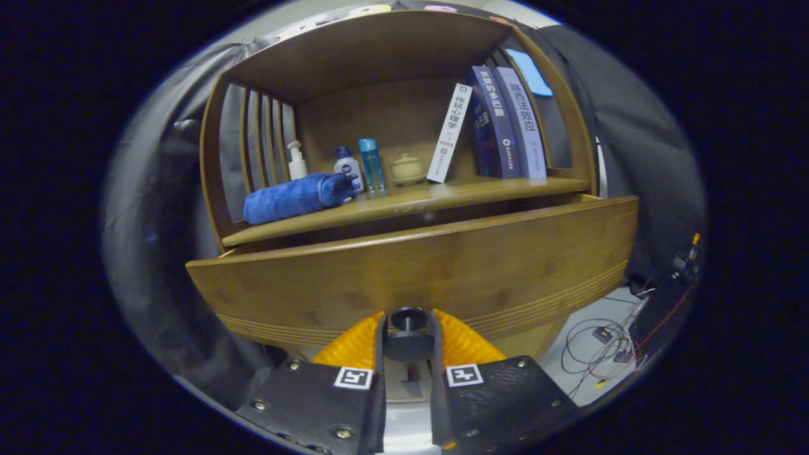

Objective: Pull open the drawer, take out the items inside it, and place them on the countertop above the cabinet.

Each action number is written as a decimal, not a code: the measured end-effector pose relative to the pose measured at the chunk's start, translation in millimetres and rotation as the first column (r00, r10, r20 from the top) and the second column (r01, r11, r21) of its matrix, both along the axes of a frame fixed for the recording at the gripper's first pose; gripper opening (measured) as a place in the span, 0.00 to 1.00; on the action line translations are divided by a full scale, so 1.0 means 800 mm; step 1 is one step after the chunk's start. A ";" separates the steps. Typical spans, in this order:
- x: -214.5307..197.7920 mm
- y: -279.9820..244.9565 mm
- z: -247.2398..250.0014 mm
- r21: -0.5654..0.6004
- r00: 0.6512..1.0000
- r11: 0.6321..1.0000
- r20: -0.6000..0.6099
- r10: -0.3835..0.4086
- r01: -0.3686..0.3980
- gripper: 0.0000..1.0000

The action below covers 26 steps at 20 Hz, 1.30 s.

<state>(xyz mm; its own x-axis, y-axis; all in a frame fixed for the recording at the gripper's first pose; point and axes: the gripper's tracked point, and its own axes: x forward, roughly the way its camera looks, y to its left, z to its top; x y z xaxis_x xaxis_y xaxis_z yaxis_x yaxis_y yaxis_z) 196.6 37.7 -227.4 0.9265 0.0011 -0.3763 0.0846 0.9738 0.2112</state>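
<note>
The fingers [408,344] are seen clenched on the knob [408,319] of the drawer [417,272], one finger pressed to each side of its dark round head. The drawer front is seen drawn a little way out from the cabinet [404,50], with a dark gap between its upper edge and the counter [411,201] above. What lies inside the drawer cannot be told, since the front hides it.

On the counter, a rolled blue towel [297,197] is laid at the left. Just behind it a white pump bottle [296,161] is stood, then a white bottle with a blue cap [347,167] touching the towel's end, then a clear blue bottle [371,165]. A small cream lidded pot [406,169] is set beside these. Further right, a white book [449,134] is leaned towards two upright books [509,123] stood against the cabinet's slatted side.

Beyond the cabinet, at the lower right, loose cables [600,347] are seen on the pale floor [578,373].
</note>
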 end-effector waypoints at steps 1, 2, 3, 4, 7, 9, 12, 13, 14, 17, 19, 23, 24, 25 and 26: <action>-0.013 0.000 0.001 0.002 1.000 1.000 -0.008 0.001 -0.001 0.28; -0.024 0.000 0.002 -0.001 1.000 1.000 -0.016 0.003 -0.003 0.28; -0.037 0.000 0.002 -0.003 1.000 1.000 -0.026 0.004 -0.004 0.28; -0.047 0.000 0.002 -0.003 0.999 1.000 -0.039 0.003 -0.003 0.28; -0.077 -0.001 -0.002 -0.005 0.998 1.000 -0.059 0.005 -0.006 0.28; -0.092 -0.001 -0.004 -0.012 0.997 1.000 -0.076 0.010 -0.011 0.28; -0.103 0.003 -0.003 -0.022 0.996 1.000 -0.088 0.009 -0.011 0.28; -0.108 0.002 -0.004 -0.024 0.995 1.000 -0.095 0.008 -0.011 0.28; -0.110 0.003 -0.003 -0.025 0.995 1.000 -0.095 0.006 -0.008 0.28; -0.110 0.003 -0.002 -0.007 0.996 1.000 -0.090 0.014 -0.014 0.28; -0.111 0.001 -0.002 0.010 0.996 1.000 -0.090 0.008 -0.007 0.31; -0.123 0.000 0.016 0.003 0.997 1.000 -0.078 -0.017 0.018 0.43; -0.125 -0.002 0.026 0.002 0.998 0.999 -0.054 -0.034 0.034 0.45; -0.126 -0.004 0.042 0.007 0.998 0.998 -0.023 -0.056 0.056 0.46; -0.126 -0.008 0.058 0.011 0.996 0.996 0.003 -0.090 0.090 0.46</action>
